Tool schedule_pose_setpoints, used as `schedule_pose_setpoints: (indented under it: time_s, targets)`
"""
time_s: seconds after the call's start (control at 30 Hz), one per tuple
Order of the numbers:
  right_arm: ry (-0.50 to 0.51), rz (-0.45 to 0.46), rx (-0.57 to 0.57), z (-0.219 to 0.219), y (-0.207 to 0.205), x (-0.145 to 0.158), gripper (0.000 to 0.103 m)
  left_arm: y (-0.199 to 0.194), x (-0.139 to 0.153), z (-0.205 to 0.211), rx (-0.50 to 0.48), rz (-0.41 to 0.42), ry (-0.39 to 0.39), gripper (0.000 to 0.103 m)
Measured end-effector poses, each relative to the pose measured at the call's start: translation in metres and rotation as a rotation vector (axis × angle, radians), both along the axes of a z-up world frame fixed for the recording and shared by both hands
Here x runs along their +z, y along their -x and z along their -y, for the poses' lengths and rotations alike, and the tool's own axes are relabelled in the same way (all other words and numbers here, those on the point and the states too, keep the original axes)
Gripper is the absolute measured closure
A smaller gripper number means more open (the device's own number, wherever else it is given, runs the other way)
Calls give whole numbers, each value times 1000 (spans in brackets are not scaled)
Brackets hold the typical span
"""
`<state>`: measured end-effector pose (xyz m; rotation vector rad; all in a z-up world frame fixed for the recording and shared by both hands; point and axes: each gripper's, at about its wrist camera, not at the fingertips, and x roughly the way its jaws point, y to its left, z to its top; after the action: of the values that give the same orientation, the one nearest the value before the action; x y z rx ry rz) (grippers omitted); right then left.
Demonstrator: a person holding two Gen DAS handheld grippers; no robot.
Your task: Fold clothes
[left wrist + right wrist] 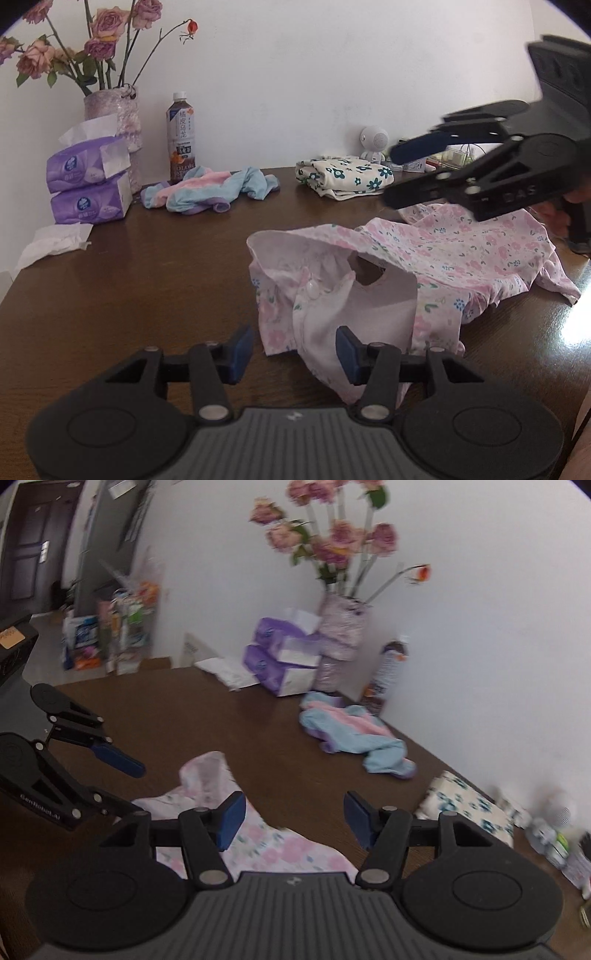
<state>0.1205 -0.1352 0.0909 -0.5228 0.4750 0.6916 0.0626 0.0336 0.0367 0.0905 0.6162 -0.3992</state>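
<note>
A pink floral garment [443, 258] lies rumpled on the brown table [147, 277], its collar and button placket turned up toward me. My left gripper [293, 352] stands open at the garment's near edge, with cloth lying by its right pad [347, 354] and nothing clamped. My right gripper [391, 175] hovers open above the garment's far right side. In the right wrist view, the right gripper [293, 821] is open over the same pink garment [280, 849], and the left gripper [138, 788] reaches in from the left, open.
A folded cream floral garment [343, 177] and a crumpled blue-and-pink garment [210, 192] lie at the back. Tissue packs [88, 181], a vase of roses [118, 122], a bottle [181, 136] and a small white figure [373, 142] stand along the wall. Loose tissue [55, 240] lies at the left.
</note>
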Motion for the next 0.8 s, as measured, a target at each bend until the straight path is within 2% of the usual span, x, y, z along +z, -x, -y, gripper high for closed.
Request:
schedule_pose_setpoints:
  time_s: [0.13,0.23,0.3,0.33,0.37,0.43,0.57,0.7,0.73,0.8]
  targets:
    - [82,-111,94,-58,-36,-17,48,4,-6,-5,-1,-10,25,56]
    - [115,-183,110,-81,-55,-27,56,4,-6,-7,-6,-14,36,56]
    - [97,-173,93,-77,-52,-26,62,3,-6,-7,-16,-15,38,57]
    - [73,-157,80,-70,-48,-22,78,2,-7,-6,-23,-15,39,58]
    - [49,-142,67,-64,-44,-19,103,1,-7,-5,-30,-16,39,58]
    - [1,-111,41,-51,-36,-13,102,-1,-8,-3,-44,-20,48,58]
    - [-95,-49,-12,-25,-19,1,102,-14,-9,2,-43,-24,73,66]
    - [-194,17,-67,3,0,15,102,-30,-3,17,-72,-10,91,68]
    - [-229,49,-92,15,9,20,102,-34,-2,23,-86,-7,89,72]
    - [-283,91,-143,39,26,25,102,-41,1,34,-116,-1,83,89]
